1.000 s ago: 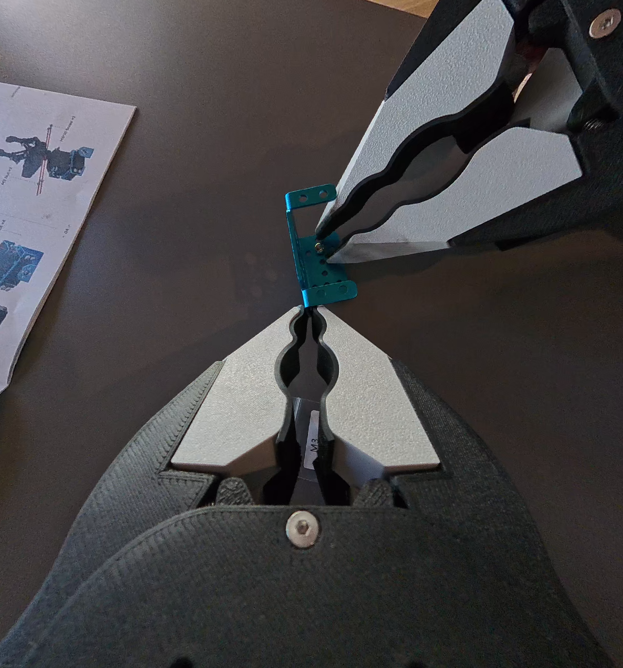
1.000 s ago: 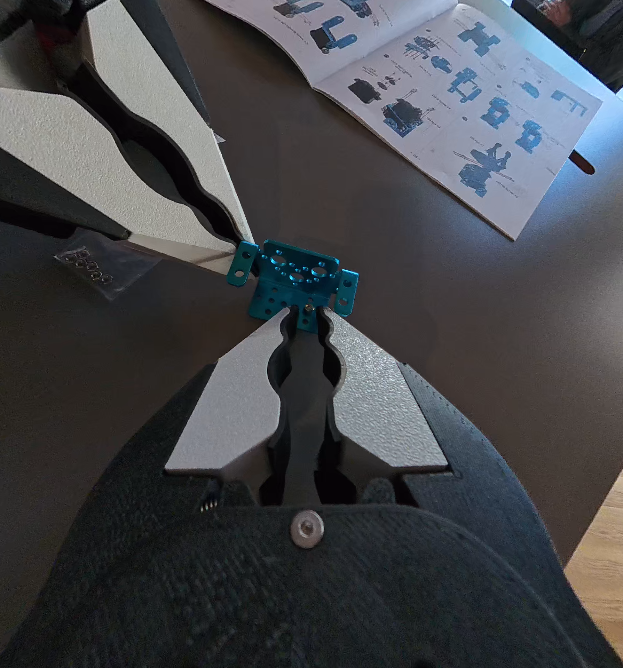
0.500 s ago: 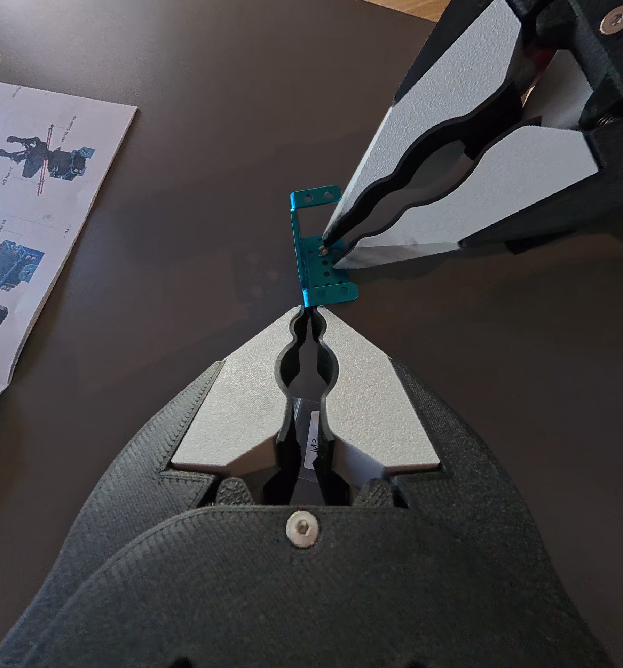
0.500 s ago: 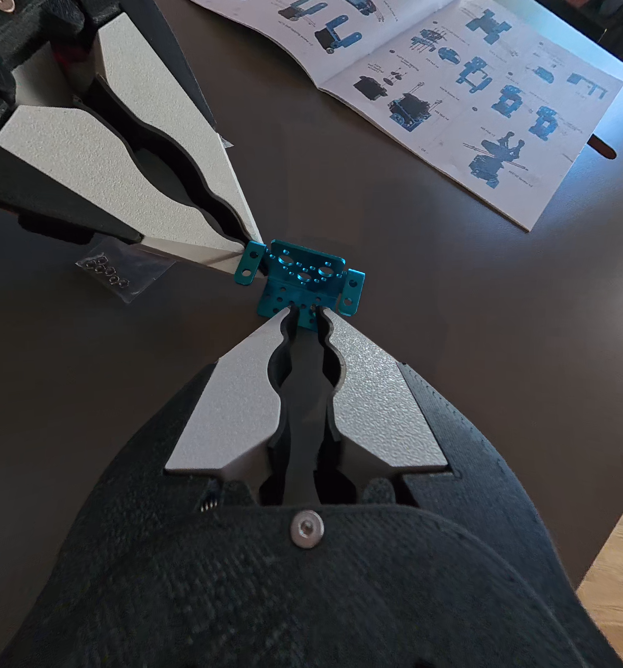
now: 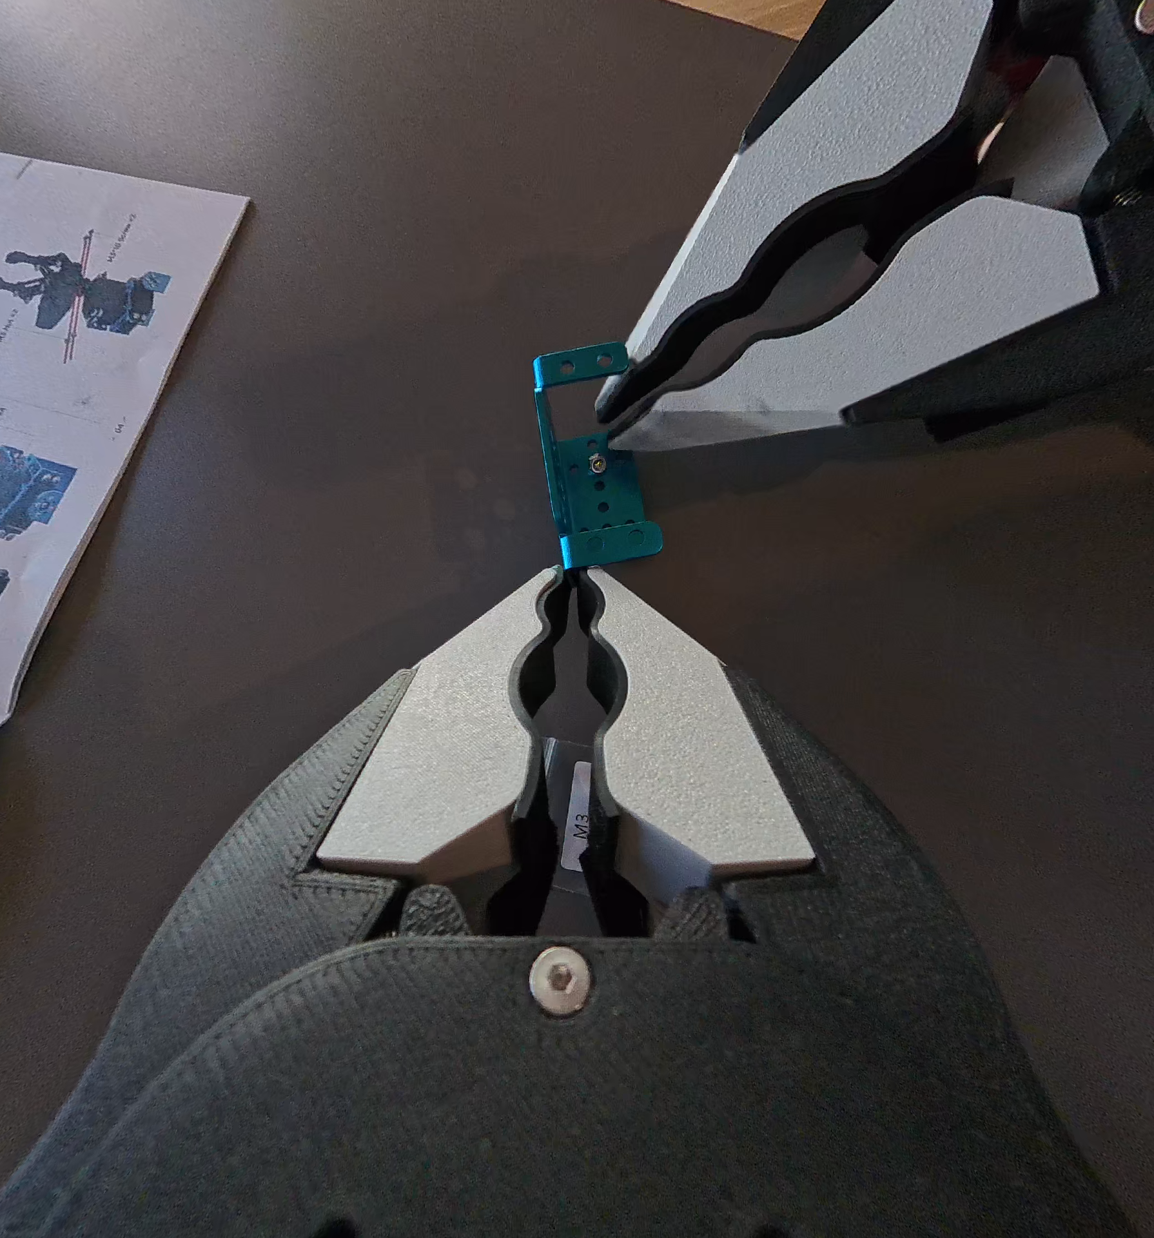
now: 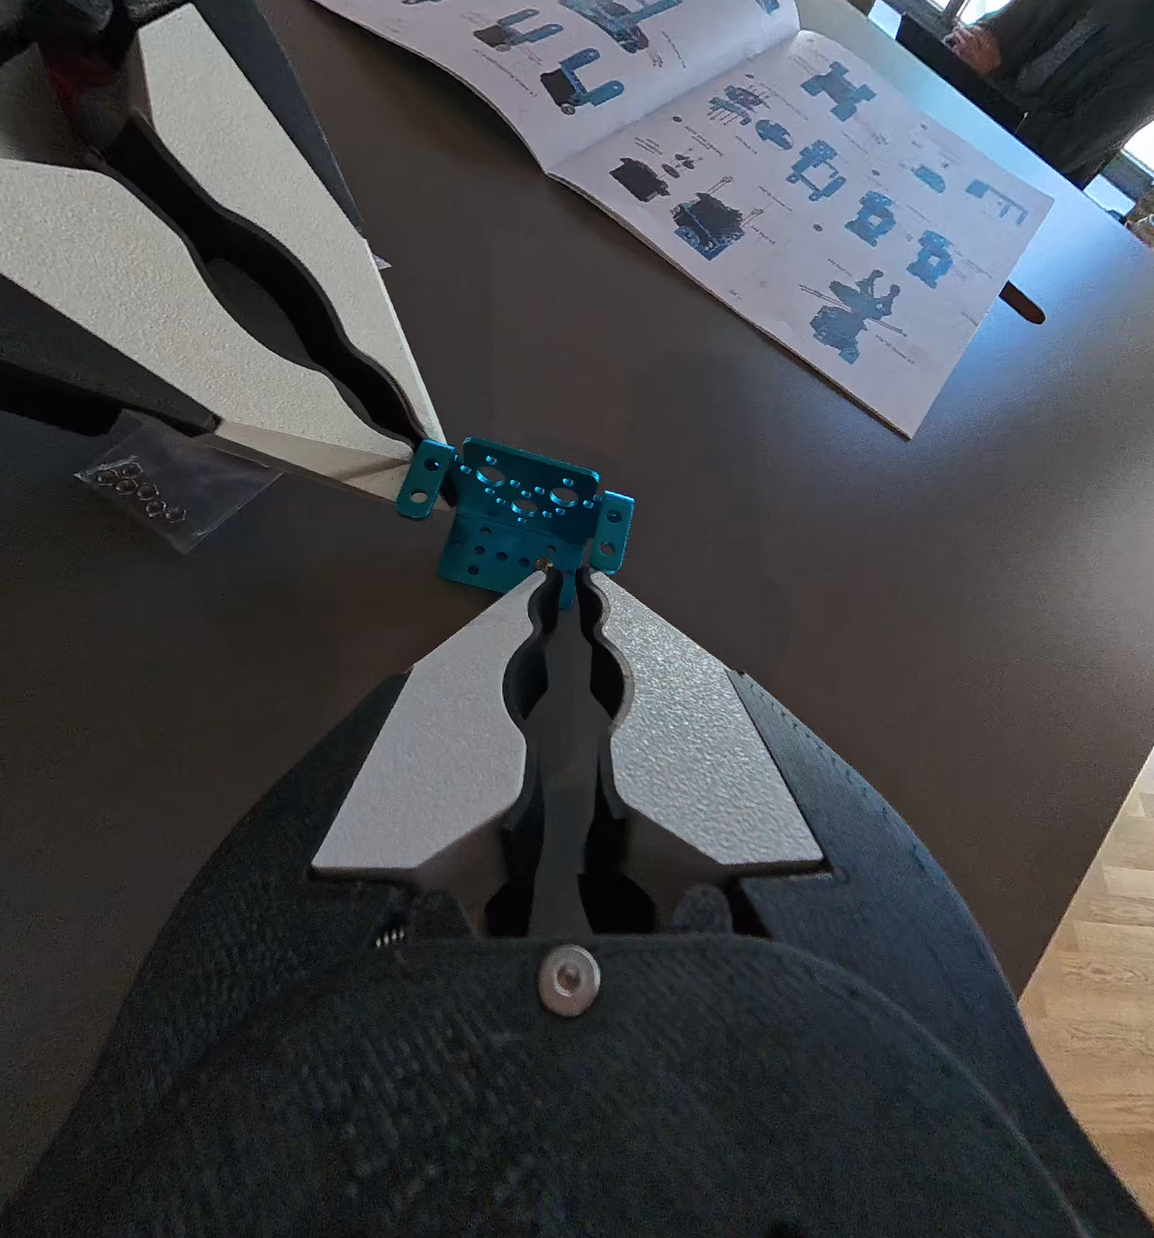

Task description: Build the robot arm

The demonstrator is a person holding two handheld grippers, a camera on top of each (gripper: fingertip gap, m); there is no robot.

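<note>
Pinching blue bracket (image 5: 591, 482) by its near flange, left gripper (image 5: 573, 573) jaws closed; right gripper (image 6: 564, 575) jaws nearly closed, empty, beside seated screw (image 5: 596, 461). Thin-edge grip: bracket may pivot.

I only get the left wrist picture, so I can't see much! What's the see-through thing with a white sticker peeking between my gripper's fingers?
Observer: Probably the small clear bag of little metal rings. The right wrist view shows it lying on the dark table beneath the left gripper.
Operator: Does the blue bracket only have tiny holes?
Observer: No. The blue metal bracket has another face, turned away from you, with three big round holes.
Operator: Is the paper just one sheet?
Observer: It is an open instruction booklet, with two pages showing.
</note>
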